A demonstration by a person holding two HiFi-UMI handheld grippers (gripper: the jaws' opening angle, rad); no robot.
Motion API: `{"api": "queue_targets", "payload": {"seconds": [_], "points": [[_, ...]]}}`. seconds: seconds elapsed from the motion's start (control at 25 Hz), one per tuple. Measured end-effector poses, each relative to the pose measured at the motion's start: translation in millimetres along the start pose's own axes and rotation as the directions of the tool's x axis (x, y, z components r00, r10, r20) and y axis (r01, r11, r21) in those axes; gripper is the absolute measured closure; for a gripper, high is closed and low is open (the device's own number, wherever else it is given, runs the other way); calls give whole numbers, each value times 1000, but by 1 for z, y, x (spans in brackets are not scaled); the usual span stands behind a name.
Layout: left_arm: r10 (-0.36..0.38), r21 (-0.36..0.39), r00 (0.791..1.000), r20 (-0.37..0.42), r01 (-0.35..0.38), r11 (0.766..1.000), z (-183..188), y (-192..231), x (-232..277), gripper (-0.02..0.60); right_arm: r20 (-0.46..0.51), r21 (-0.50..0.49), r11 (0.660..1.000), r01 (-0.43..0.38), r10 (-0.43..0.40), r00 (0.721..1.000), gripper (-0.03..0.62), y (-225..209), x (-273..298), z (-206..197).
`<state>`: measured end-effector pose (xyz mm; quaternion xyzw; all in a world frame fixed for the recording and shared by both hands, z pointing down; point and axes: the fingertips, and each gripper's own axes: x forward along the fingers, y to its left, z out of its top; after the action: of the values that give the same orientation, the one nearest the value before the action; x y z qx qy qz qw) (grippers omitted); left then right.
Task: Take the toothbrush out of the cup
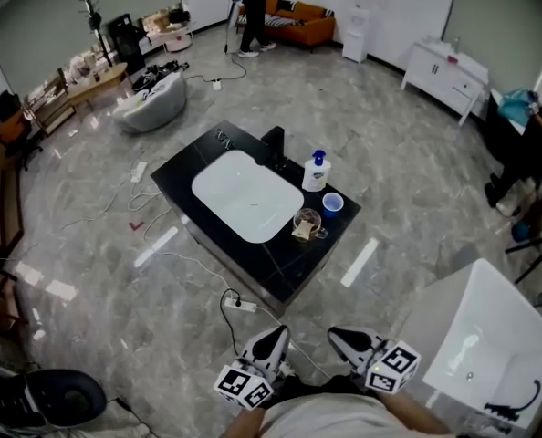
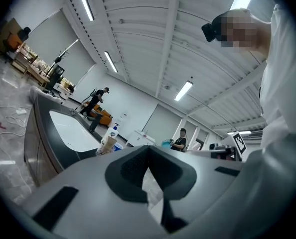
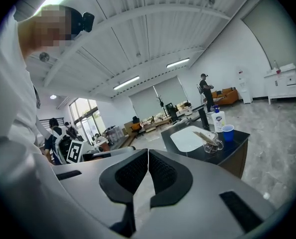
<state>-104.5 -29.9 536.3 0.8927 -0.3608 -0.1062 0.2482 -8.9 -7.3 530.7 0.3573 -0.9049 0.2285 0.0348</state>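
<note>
A black counter (image 1: pixel 294 261) with a white sink basin (image 1: pixel 246 195) stands in the middle of the room, well ahead of me. Near its right end sits a clear glass cup (image 1: pixel 307 224) with a pale toothbrush (image 3: pixel 203 133) leaning in it. A blue cup (image 1: pixel 332 204) and a soap bottle (image 1: pixel 316 172) stand just behind it. My left gripper (image 1: pixel 276 334) and right gripper (image 1: pixel 338 336) are both held close to my body, far short of the counter. Both are shut and hold nothing. The clear glass cup (image 3: pixel 211 143) shows small in the right gripper view.
A power strip (image 1: pixel 240 305) and cables lie on the floor between me and the counter. A white basin unit (image 1: pixel 476 340) stands at my right. Farther off are a person by an orange sofa (image 1: pixel 298 21), a white cabinet (image 1: pixel 446 71) and a seated person (image 1: pixel 536 130).
</note>
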Motion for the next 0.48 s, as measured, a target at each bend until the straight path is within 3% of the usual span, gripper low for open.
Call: {"api": "queue_targets", "payload": {"seconds": [0.24, 0.48], "points": [[-38, -26, 999, -3, 38, 999, 9, 13, 15, 578, -24, -69, 997, 39, -41, 999, 559, -15, 19, 15], [5, 9, 1000, 9, -5, 1000, 23, 27, 18, 578, -28, -205, 978, 28, -35, 999, 559, -45, 47, 40]]}}
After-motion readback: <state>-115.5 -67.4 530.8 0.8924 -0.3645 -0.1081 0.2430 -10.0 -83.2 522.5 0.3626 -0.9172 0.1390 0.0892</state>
